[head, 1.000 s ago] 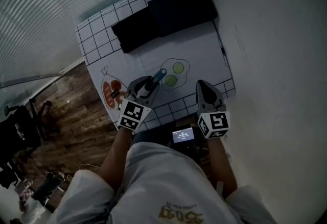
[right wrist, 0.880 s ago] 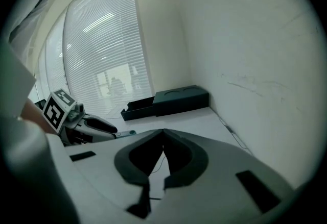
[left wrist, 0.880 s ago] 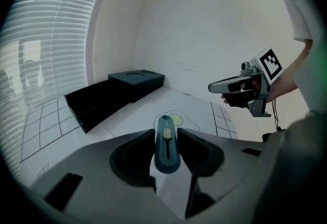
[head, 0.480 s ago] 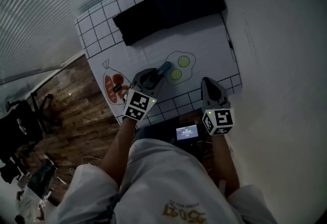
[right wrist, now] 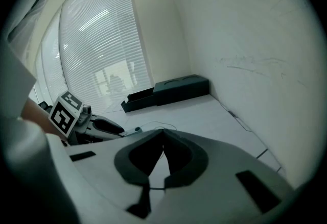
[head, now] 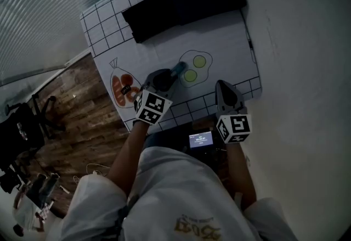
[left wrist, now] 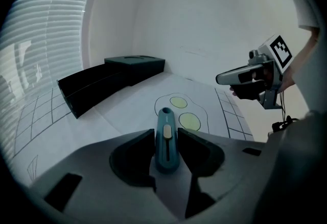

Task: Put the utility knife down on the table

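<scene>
Holding the utility knife, your left gripper has both jaws pressed on the teal body from either side. The pale slider faces up and the front end sticks out past the fingertips.

- Position of the knife: in the head view it points away from you, with its front end at the near edge of the fried-egg drawing. No view shows whether it touches the table.
- Your right gripper: the jaws are brought together with the tips meeting and nothing between them. It sits over the table's near right corner, apart from the knife and pointing much the same way.
- Table covering: white with a black grid border. The two-yolk egg is printed near the middle, and a red-and-orange drawing lies at the left edge, just beside your left gripper.
- Black boxes: two of them, side by side along the table's far end.
- Small lit screen: it is below the table's near edge, between your forearms.
- Surroundings: wooden floor to the left and window blinds beyond it.
</scene>
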The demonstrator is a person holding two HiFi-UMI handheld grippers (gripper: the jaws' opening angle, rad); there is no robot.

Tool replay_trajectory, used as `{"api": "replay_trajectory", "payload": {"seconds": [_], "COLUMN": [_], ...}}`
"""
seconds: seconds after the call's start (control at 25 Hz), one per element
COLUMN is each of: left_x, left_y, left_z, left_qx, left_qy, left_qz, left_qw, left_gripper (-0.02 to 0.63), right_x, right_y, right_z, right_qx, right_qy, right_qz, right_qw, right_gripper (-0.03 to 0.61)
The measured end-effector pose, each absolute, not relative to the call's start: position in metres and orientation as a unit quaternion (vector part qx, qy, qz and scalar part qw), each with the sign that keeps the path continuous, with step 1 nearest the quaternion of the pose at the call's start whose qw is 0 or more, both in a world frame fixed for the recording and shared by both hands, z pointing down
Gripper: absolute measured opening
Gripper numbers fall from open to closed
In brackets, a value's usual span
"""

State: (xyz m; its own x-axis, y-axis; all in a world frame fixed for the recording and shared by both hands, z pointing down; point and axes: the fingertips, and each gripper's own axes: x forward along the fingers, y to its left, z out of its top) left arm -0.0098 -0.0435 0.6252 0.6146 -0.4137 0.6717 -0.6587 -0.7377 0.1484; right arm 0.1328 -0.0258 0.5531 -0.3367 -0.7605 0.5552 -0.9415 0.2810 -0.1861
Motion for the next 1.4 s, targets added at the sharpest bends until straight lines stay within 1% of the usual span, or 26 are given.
{"api": "replay_trajectory", "payload": {"seconds": [0.12, 0.48, 0.64, 0.76, 0.88, 1.08, 1.12, 1.16, 1.24, 1.28, 1.32, 1.4], "left_x": [-0.007, -0.006, -0.005, -0.005, -0.007, -0.014, -0.016, -0.018, -0.02, -0.022, -0.023, -0.024], "left_y": [-0.042, -0.041, -0.039, -0.039, -0.04, -0.047, -0.047, -0.048, -0.052, -0.054, -0.056, -0.056], "left_z": [0.628, 0.628, 0.627, 0.623, 0.615, 0.584, 0.579, 0.574, 0.56, 0.553, 0.548, 0.542], "left_qx": [0.872, 0.871, 0.871, 0.871, 0.874, 0.888, 0.888, 0.888, 0.89, 0.891, 0.891, 0.891], "left_qy": [-0.308, -0.31, -0.31, -0.315, -0.324, -0.346, -0.35, -0.353, -0.359, -0.363, -0.366, -0.37], "left_qz": [0.333, 0.336, 0.335, 0.332, 0.321, 0.262, 0.26, 0.257, 0.242, 0.232, 0.224, 0.219], "left_qw": [0.187, 0.179, 0.182, 0.178, 0.169, 0.153, 0.149, 0.145, 0.141, 0.142, 0.145, 0.149], "left_gripper": [0.152, 0.153, 0.177, 0.181, 0.181, 0.176, 0.165, 0.141, 0.061, 0.039, 0.023, 0.011], "right_x": [0.132, 0.134, 0.136, 0.137, 0.136, 0.129, 0.128, 0.126, 0.124, 0.122, 0.121, 0.121], "right_y": [-0.024, -0.026, -0.026, -0.025, -0.023, -0.024, -0.024, -0.025, -0.028, -0.03, -0.031, -0.031], "right_z": [0.554, 0.553, 0.552, 0.549, 0.546, 0.535, 0.53, 0.525, 0.516, 0.512, 0.51, 0.505], "right_qx": [0.542, 0.536, 0.538, 0.54, 0.54, 0.541, 0.542, 0.543, 0.542, 0.54, 0.539, 0.537], "right_qy": [-0.781, -0.786, -0.786, -0.787, -0.789, -0.792, -0.794, -0.797, -0.801, -0.803, -0.805, -0.807], "right_qz": [0.25, 0.247, 0.247, 0.242, 0.237, 0.224, 0.215, 0.204, 0.191, 0.188, 0.186, 0.183], "right_qw": [0.185, 0.182, 0.178, 0.177, 0.176, 0.171, 0.171, 0.171, 0.167, 0.165, 0.164, 0.164], "right_gripper": [0.008, 0.008, 0.008, 0.008, 0.008, 0.008, 0.008, 0.008, 0.008, 0.008, 0.008, 0.008]}}
